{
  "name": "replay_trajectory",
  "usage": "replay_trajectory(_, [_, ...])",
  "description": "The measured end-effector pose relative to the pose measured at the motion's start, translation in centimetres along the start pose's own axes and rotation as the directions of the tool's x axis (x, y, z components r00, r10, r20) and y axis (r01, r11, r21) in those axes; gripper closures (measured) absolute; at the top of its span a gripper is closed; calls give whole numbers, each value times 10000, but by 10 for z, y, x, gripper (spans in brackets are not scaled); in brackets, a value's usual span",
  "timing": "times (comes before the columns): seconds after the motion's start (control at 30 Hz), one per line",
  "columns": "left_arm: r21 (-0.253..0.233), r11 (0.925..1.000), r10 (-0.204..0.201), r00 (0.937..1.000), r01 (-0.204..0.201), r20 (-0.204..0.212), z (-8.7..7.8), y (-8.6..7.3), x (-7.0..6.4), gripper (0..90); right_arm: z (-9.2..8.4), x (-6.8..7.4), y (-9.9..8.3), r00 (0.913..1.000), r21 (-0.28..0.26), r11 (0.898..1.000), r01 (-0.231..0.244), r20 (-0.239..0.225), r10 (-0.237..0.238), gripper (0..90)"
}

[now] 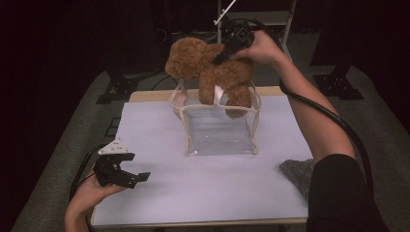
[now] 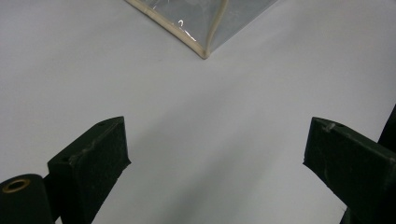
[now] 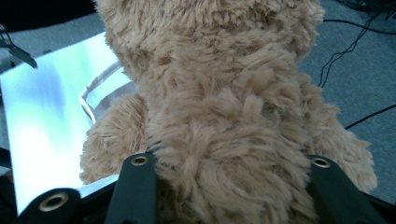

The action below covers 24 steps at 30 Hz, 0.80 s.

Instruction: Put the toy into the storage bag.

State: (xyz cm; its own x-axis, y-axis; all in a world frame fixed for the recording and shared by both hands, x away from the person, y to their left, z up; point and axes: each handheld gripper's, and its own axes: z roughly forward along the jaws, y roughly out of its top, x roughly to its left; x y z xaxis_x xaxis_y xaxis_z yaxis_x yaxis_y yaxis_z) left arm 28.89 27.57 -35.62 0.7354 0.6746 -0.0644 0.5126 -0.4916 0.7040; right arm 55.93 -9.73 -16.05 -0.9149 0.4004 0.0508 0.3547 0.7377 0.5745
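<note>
Up above the clear bag [image 1: 220,128], the brown teddy bear [image 1: 212,72] hangs with its legs just at the bag's open rim, clamped in the right gripper [image 1: 227,50]. Well apart from the bag, the left gripper [image 1: 126,175] rests on the white table [image 1: 193,193], jaws spread and holding nothing.

A: The teddy bear [image 1: 212,72] looks like plush cloth, its brown pile curly and shaggy, matt all over.

B: The bag [image 1: 220,130] under it is clear plastic, glossy with bright glints, edged in cream piping that looks like smooth vinyl.

A: The surface [image 1: 159,193] wears a pale sheet, smooth and matt.

B: The left gripper [image 1: 126,175] has dull black fingers [image 2: 93,158] with a slightly rough pad face. A grey, coarse-looking cloth [image 1: 296,171] lies at the right edge.
</note>
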Motion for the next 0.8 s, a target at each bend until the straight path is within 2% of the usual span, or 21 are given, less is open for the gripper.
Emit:
replay_trajectory(0.3, [50, 10000, 59, 10000, -60, 20, 1, 1, -1, 54, 8, 14, -6, 9993, 258, 9990, 365, -13, -365, 561])
replay_trajectory(0.53, [29, 9999, 128, 9999, -128, 42, 0, 2, -3, 54, 21, 21, -18, 9987, 549, 9976, 419, -322, -402, 561])
replay_trajectory(0.63, [54, 9999, 96, 9999, -96, 52, 1, 2, -3, 54, 24, 18, -22, 9991, 560, 9980, 296, -309, -279, 562])
replay_trajectory(0.8, [66, 9999, 77, 10000, -77, 46, 2, 2, -2, 54, 18, 6, -25, 9999, 195, 9998, -83, -79, 84, 562])
